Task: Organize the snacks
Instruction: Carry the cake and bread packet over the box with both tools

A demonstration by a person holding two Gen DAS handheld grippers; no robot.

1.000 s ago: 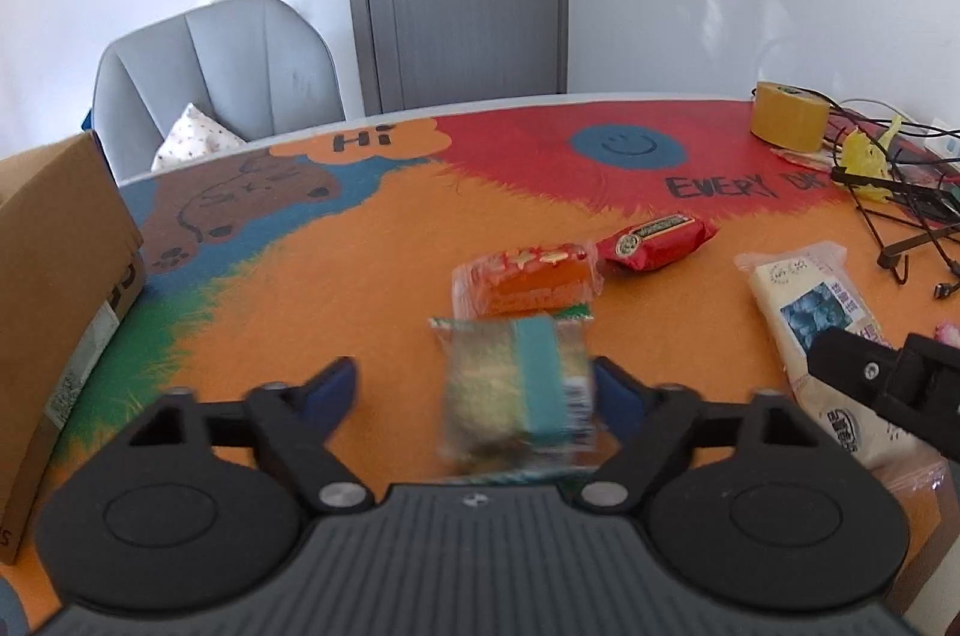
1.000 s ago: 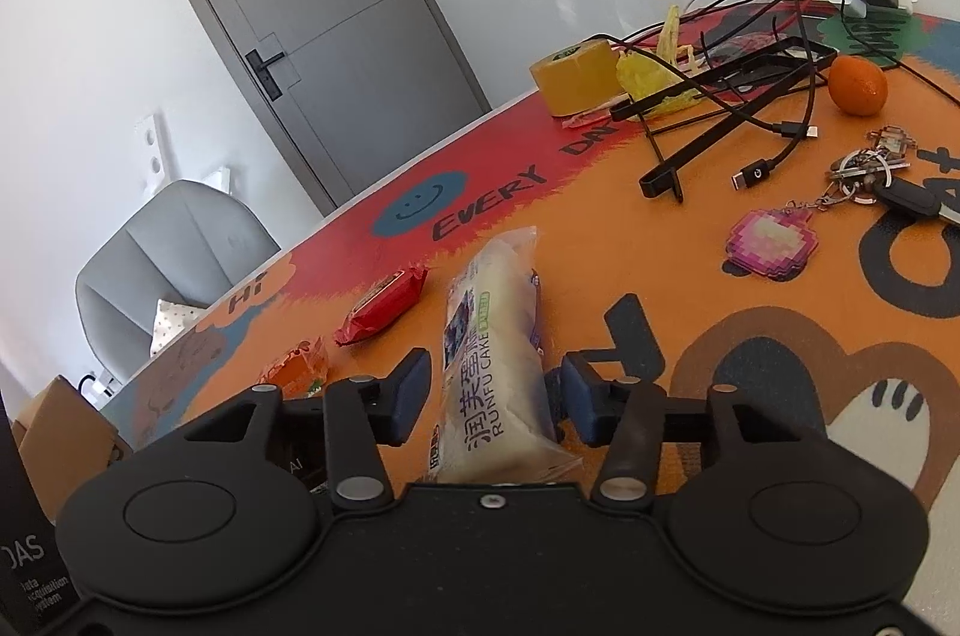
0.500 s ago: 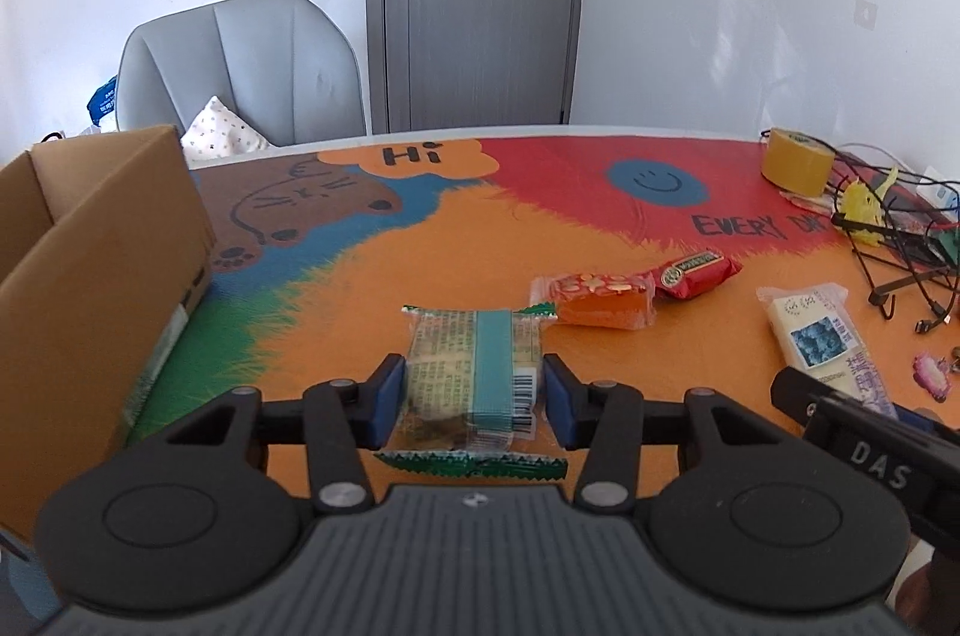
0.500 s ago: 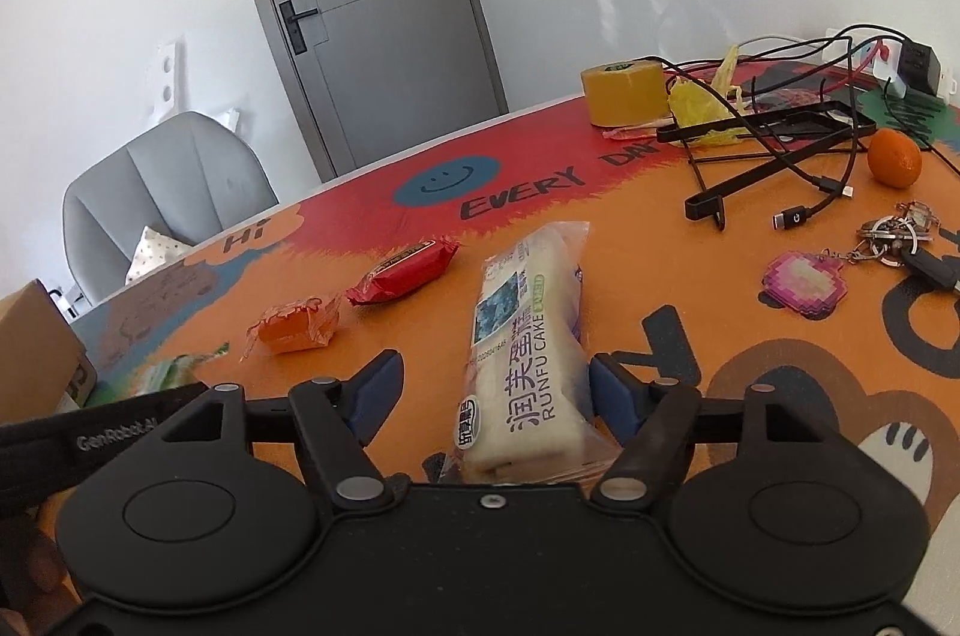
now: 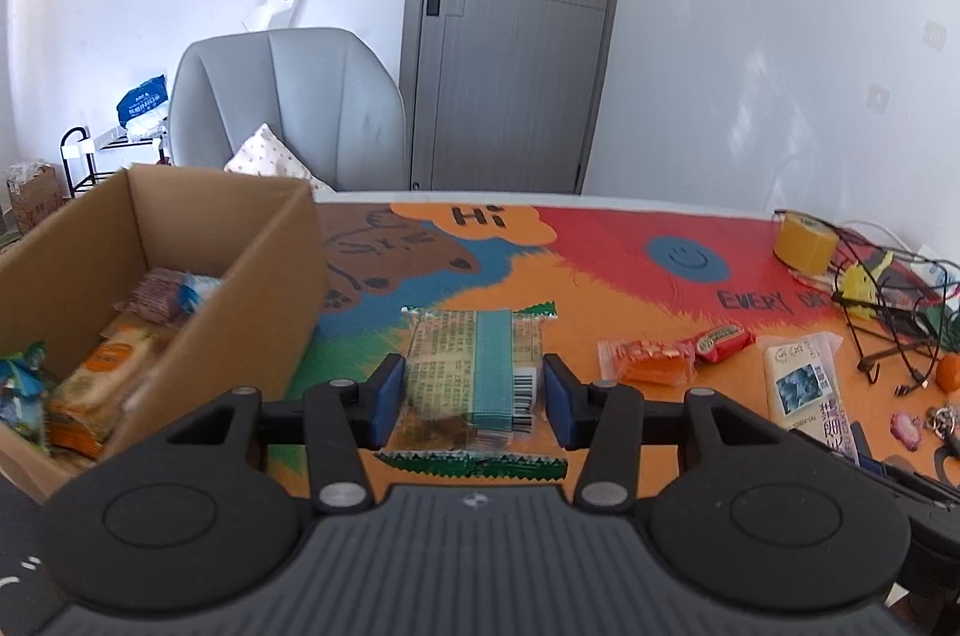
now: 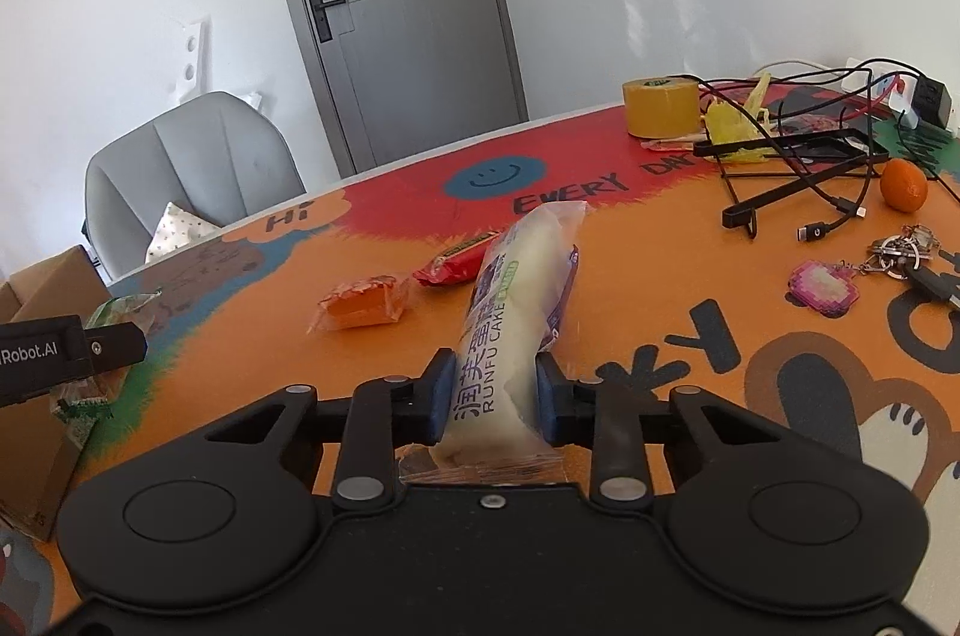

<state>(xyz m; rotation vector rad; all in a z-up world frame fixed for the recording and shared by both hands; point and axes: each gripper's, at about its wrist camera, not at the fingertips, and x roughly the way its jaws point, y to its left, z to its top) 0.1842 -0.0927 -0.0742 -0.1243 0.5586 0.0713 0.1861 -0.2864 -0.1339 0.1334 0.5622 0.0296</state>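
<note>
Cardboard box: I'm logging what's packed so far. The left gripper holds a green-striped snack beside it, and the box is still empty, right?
Not quite. The box is not empty: the left wrist view shows several wrapped snacks already inside. The rest stands: the left gripper holds the green-striped snack just beside the box.

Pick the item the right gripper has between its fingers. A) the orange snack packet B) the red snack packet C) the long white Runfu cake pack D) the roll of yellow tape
C: the long white cake pack sits pinched between the right gripper pads as its jaws are closing, lifted at one end.
</note>
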